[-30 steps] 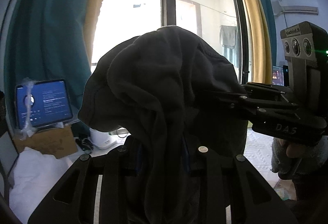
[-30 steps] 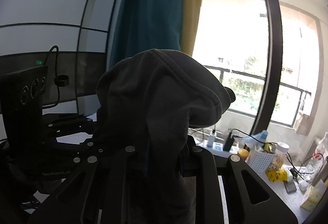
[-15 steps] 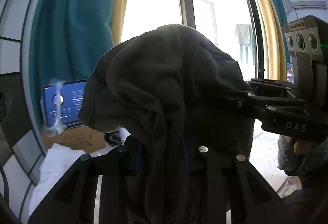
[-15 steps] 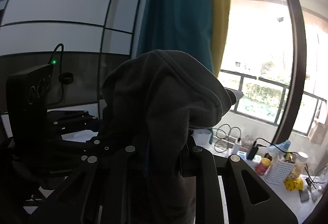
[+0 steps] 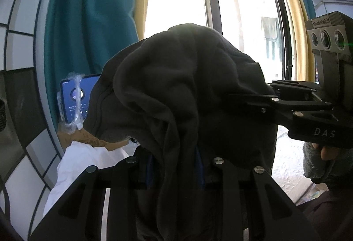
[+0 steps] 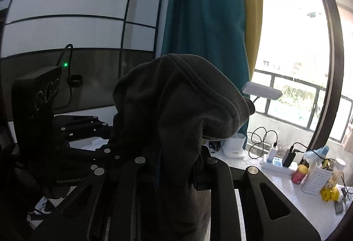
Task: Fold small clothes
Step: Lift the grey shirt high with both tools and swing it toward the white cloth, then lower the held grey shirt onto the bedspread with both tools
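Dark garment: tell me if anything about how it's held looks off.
Yes. The dark garment is bunched in a heap over the left gripper, and the right gripper also pinches it, so both wrist views are largely blocked. It hangs crumpled rather than spread flat, with no neat edge showing to fold along.

The dark garment [image 5: 181,95] buries both grippers' fingertips (in either wrist view), and its lower part is cut off.
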Motion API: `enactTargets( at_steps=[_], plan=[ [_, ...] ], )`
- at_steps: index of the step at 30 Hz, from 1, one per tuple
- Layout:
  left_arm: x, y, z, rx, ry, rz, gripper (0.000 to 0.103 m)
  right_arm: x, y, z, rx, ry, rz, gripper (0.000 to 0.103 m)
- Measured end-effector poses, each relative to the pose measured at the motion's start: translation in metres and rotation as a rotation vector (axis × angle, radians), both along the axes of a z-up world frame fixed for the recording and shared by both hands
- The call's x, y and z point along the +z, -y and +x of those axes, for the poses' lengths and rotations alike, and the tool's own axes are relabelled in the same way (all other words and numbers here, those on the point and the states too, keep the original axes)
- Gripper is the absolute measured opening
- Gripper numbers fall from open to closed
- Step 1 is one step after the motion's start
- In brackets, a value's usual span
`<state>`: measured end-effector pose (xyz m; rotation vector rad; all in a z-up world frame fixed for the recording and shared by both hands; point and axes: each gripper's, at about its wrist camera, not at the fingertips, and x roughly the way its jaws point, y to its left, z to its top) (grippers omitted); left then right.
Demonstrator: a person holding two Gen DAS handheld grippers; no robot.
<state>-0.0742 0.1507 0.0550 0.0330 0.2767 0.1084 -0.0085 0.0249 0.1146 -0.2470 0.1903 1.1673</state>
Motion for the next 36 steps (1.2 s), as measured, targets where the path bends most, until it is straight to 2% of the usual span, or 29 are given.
enactTargets(
  at_steps=[9,17,29,36],
  plan=[
    [-0.011,-0.005,0.026,-0.015,-0.043,-0.019,0.029,-0.018,-0.007,0.032,-0.037,-0.058,-0.025,0.022],
    [-0.027,-0.014,0.060,-0.020,-0.122,-0.041,0.029,-0.041,-0.024,0.072,-0.059,-0.133,-0.057,0.022],
    [-0.061,-0.033,0.117,-0.023,-0.253,-0.074,0.029,-0.086,-0.052,0.134,-0.082,-0.256,-0.119,0.022],
    [-0.089,-0.055,0.141,-0.008,-0.323,-0.132,0.029,-0.116,-0.076,0.160,-0.074,-0.299,-0.182,0.022]
  ],
)
